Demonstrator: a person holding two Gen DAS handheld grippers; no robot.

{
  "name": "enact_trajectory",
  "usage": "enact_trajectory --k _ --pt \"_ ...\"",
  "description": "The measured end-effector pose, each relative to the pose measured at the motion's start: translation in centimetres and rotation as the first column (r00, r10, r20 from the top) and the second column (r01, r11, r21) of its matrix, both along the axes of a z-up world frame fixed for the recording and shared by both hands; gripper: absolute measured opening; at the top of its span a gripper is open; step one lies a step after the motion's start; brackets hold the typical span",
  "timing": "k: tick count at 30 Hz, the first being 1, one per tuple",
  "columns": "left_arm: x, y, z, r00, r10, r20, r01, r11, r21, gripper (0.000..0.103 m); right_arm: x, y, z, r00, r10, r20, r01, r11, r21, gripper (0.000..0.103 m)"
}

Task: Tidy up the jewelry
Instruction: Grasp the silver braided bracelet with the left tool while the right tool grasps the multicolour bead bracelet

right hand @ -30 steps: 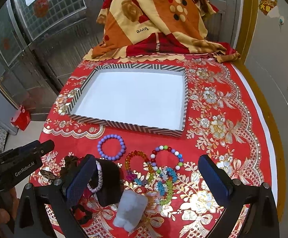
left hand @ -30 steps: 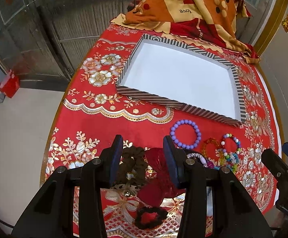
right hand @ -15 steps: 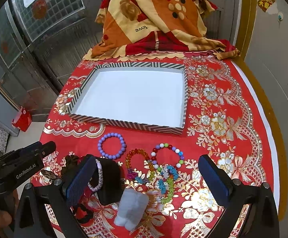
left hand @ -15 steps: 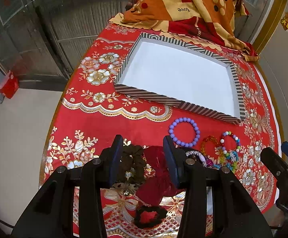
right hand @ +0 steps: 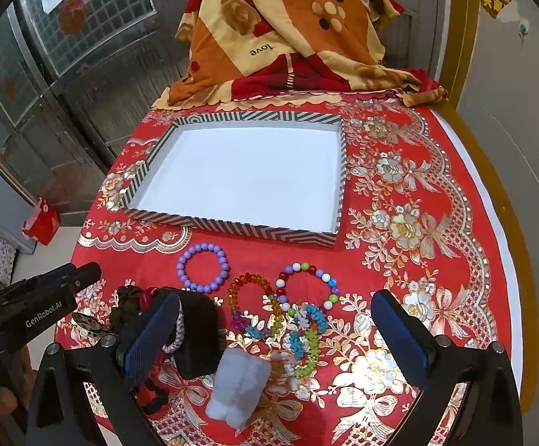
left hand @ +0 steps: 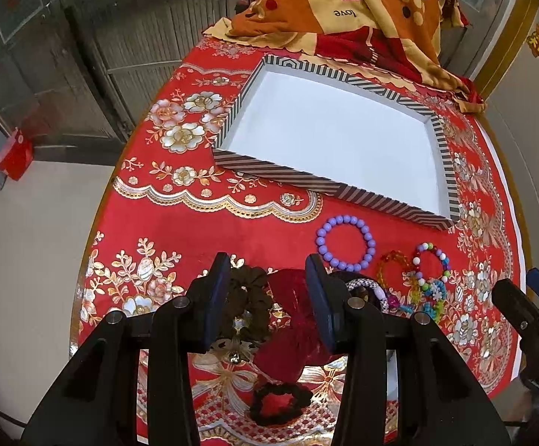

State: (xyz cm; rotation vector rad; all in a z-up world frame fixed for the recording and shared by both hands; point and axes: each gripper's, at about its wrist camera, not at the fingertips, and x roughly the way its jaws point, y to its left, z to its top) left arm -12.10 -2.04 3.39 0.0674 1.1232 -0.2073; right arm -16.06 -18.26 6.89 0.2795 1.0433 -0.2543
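A striped tray with a white floor [left hand: 344,137] [right hand: 243,182] lies empty on the red tablecloth. In front of it lie a purple bead bracelet [left hand: 345,236] [right hand: 203,268], an orange bead bracelet [right hand: 251,290], a multicolour bead bracelet [right hand: 306,285] and tangled bright bracelets [right hand: 303,334]. My left gripper [left hand: 267,299] is open above a brown scrunchie [left hand: 249,297] and a dark red scrunchie [left hand: 291,330]. My right gripper [right hand: 275,330] is wide open above the bracelets, holding nothing.
A black scrunchie [left hand: 280,403] lies near the front edge. A black block with a beaded bracelet on it [right hand: 195,330] and a white fluffy piece [right hand: 238,384] sit by the right gripper. A folded orange blanket [right hand: 288,33] lies behind the tray.
Both grippers have drifted slightly; the tray and bracelets look a little shifted in view. Nothing was taken hold of or let go.
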Motion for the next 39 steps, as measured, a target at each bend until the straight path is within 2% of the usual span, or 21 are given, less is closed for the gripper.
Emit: enact_trajectory --k 3,6,12,15,23,31,33,37,39 --pt "0.4 0.7 0.0 1.0 0.013 -0.01 -0.013 1.0 -0.011 0.041 -0.4 -0.7 -0.1 1.0 -0.006 0.007 0.006 1.0 0.021 0.102" --pt "1.0 1.6 -0.1 0.999 0.013 -0.047 -0.015 0.998 -0.055 0.041 -0.8 -1.4 -0.4 1.0 -0.007 0.001 0.007 1.0 0.027 0.102" --pt "0.5 1.3 -1.3 0.992 -0.06 -0.113 0.05 0.995 -0.086 0.041 -1.5 -2.4 -2.0 0.999 0.035 -0.031 -0.034 0.999 0.018 0.102" --pt "-0.3 0.4 -2.5 0.98 -0.12 -0.157 0.104 0.989 -0.106 0.041 -2.0 -2.7 -2.9 0.998 0.039 -0.057 -0.04 0.999 -0.013 0.102" --pt "-1.2 -1.9 -4.5 0.95 -0.237 -0.202 0.22 0.97 -0.105 0.041 -2.4 -4.1 -4.2 0.996 0.018 -0.089 -0.017 1.0 0.021 0.102" --pt "-0.7 -3.1 -6.5 0.93 -0.267 -0.251 0.234 0.96 -0.153 0.041 -2.2 -4.4 -4.6 0.996 0.014 -0.084 -0.012 1.0 0.022 0.102" --pt "-0.8 -3.4 -6.7 0.928 -0.273 -0.253 0.24 0.958 -0.155 0.041 -2.0 -4.8 -5.0 0.997 0.017 -0.081 -0.016 1.0 0.018 0.098" --pt "-0.6 -3.7 -7.2 0.925 -0.271 -0.268 0.231 0.958 -0.169 0.041 -0.9 -5.9 -6.8 0.994 0.026 -0.107 -0.024 1.0 0.017 0.078" --pt "-0.4 -3.6 -7.2 0.926 -0.26 -0.273 0.214 0.959 -0.187 0.041 -0.3 -6.4 -7.7 0.992 0.036 -0.123 -0.033 0.999 0.027 0.073"
